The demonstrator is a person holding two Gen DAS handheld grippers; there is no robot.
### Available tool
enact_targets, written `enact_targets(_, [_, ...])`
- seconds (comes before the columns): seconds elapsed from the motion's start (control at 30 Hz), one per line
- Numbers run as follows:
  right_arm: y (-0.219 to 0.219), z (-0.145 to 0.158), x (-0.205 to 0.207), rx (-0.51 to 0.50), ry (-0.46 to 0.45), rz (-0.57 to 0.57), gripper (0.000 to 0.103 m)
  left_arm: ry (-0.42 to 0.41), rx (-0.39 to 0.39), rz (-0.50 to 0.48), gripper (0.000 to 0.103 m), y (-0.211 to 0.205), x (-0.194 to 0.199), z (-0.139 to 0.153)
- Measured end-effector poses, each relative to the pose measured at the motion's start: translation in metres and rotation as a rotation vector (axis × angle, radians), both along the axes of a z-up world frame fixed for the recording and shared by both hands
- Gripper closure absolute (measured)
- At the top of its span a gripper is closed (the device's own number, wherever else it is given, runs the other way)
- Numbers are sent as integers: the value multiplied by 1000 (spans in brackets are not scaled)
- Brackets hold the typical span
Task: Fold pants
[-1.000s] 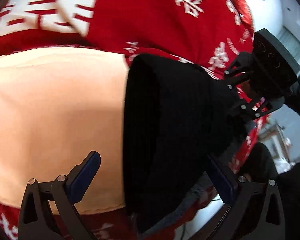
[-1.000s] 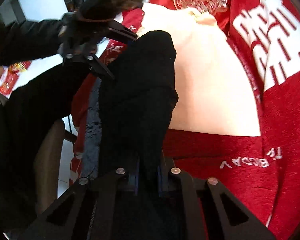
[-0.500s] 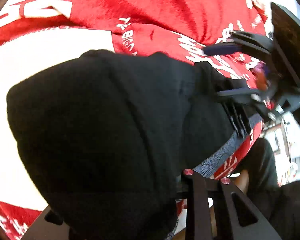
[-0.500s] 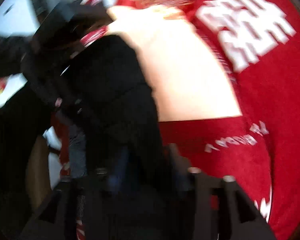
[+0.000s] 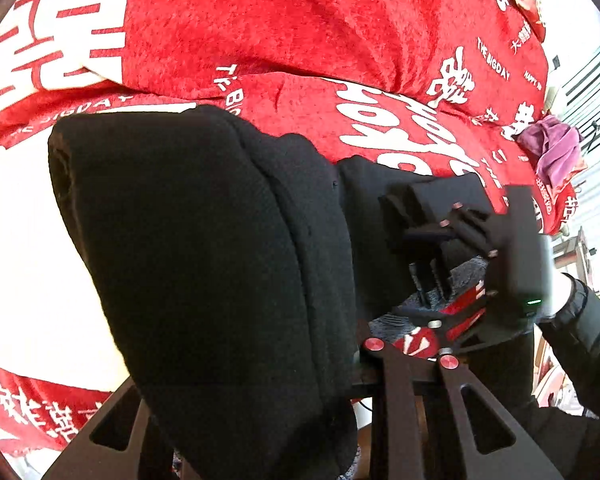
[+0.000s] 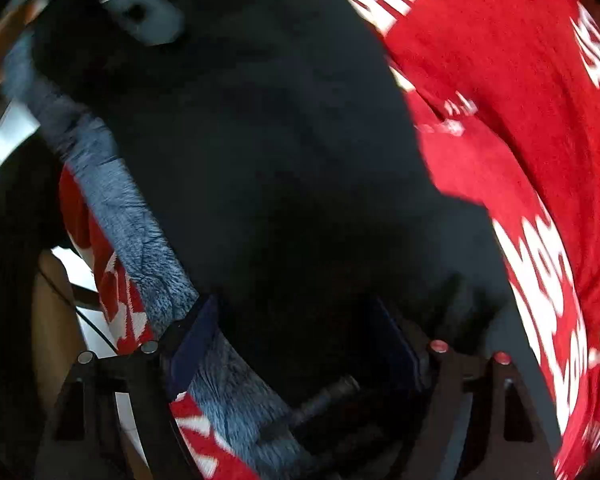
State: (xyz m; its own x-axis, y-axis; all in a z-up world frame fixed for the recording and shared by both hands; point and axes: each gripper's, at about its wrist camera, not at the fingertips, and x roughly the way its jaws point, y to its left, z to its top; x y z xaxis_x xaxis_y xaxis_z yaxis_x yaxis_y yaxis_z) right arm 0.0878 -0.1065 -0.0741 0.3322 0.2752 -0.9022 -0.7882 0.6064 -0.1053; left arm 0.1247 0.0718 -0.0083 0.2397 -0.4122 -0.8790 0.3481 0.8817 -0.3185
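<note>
The black pants [image 5: 204,264], lined with grey fleece [image 6: 140,240], lie folded over on a red blanket. My left gripper [image 5: 352,356] is shut on the thick fold, and the cloth drapes over and hides its left finger. In the left wrist view my right gripper [image 5: 424,276] sits at the far end of the pants, held by a gloved hand. Seen from its own camera, the right gripper [image 6: 296,336] has its jaws opening. The blue pads [image 6: 196,340] stand wide apart, with black cloth lying loose between them.
A red blanket [image 5: 300,20] with white characters covers the surface. A pale cream cloth [image 5: 20,260] lies under the pants on the left. A purple cloth [image 5: 552,152] sits at the far right edge. A black sleeve [image 5: 588,352] reaches in from the right.
My left gripper went from wide open to shut on the pants fold and rose with it. My right gripper let go of the pants, spread its jaws and rolled.
</note>
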Motion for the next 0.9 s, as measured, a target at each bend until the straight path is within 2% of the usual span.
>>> enact_targets(0.03, [-10, 10, -4, 44, -20, 14, 21, -3, 7, -3, 76, -6, 0, 6])
enact_targets(0.1, [-29, 22, -7, 49, -55, 6, 21, -9, 15, -12, 76, -18, -3, 16])
enact_targets(0.13, [-40, 27, -6, 46, -66, -23, 20, -12, 18, -19, 77, -27, -4, 24])
enact_targets(0.27, [-91, 43, -8, 162, -54, -146, 20, -19, 46, -57, 77, -75, -8, 49])
enact_targets(0.53, [-140, 38, -41, 298, -70, -268, 20, 39, 50, -100, 77, -180, 1, 75])
enact_targets(0.63, [-160, 38, -52, 334, -84, -306, 20, 74, 83, -99, 77, -223, 7, 66])
enact_targets(0.8, [-204, 35, -60, 376, -92, -408, 20, 149, 155, -75, 77, -286, 21, 22])
enact_targets(0.9, [-235, 33, -71, 405, -92, -481, 20, 165, 204, -97, 77, -319, 19, 2])
